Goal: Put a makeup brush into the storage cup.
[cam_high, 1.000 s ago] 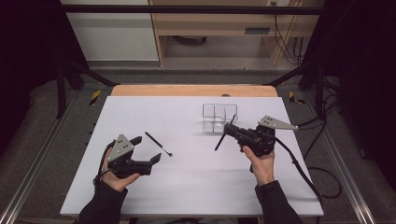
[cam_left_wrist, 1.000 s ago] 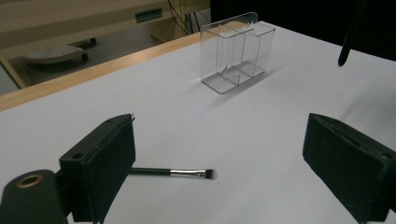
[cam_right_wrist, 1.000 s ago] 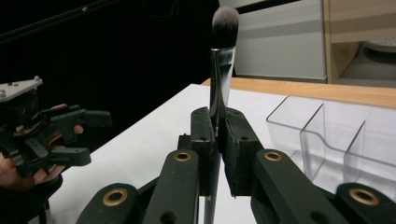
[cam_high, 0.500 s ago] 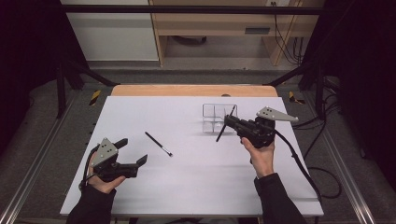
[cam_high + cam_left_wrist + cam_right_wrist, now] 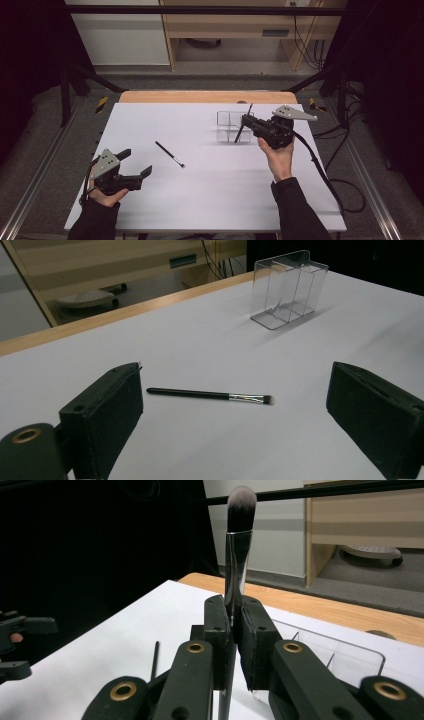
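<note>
The right gripper (image 5: 248,121) holds a big makeup brush (image 5: 237,555). Its jaws are shut tight on the shiny metal part of the brush, just under the soft hairs. The brush stands almost straight up, hairs on top, and the thin handle hangs down under the jaws. In the high view the handle end tips down over the clear box (image 5: 227,127), which sits on the white table (image 5: 210,200) near the far right. The box has small open rooms inside. I think the brush has to go down into one of them, handle first, so the handle tip must line up with an opening.

The left gripper (image 5: 136,167) is near the front left of the table. Its jaws are wide open and hold nothing. A second, thin brush (image 5: 210,396) lies flat on the table just ahead of these jaws, between them in the left gripper view, but not touching them. Its long side runs across, from one jaw toward the other, with the small hairy tip toward the right jaw. The left hand is much nearer to this thin brush than the right hand is.
</note>
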